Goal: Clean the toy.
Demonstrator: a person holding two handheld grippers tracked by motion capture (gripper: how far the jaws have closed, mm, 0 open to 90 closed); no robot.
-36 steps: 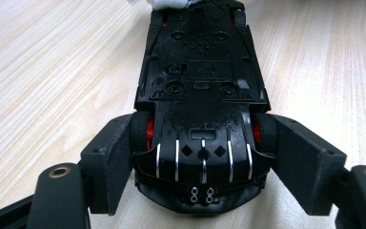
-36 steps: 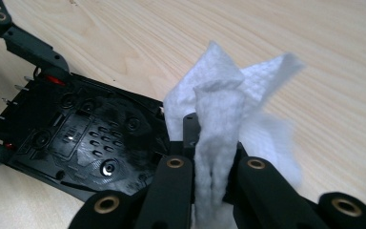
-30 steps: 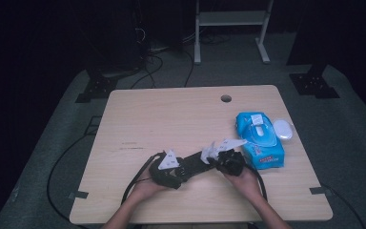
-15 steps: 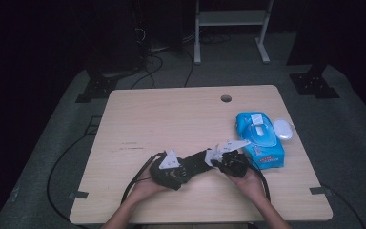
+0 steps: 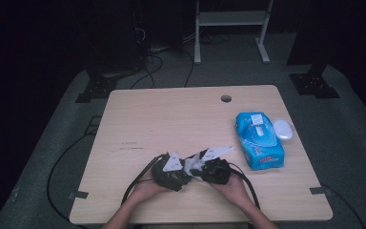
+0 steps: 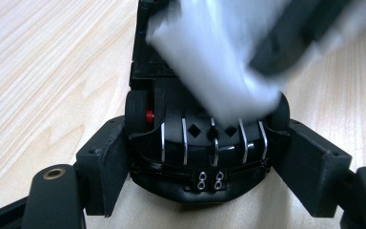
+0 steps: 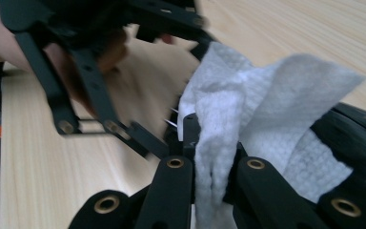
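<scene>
Left tongs (image 6: 198, 157) clamping black toy car (image 6: 200, 143) across its width, holding it low at tabletop (image 5: 171, 124) near edge. Right tongs (image 7: 214, 167) pinching white wipe (image 7: 248, 129), pressing it onto car from right side. Car's long axis running away from left tongs, toward right tongs; the 2 tongs meeting nose to nose. Wipe blurring, hiding car's far end. Blue wipe pack (image 5: 259, 140) lying well apart, right.

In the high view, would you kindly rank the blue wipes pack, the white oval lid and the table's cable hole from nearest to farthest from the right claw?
1. Blue wipes pack, just right of the right claw.
2. Cable hole, beyond it, near the table's far edge.
3. White oval lid, beside the pack's far right side.
</scene>
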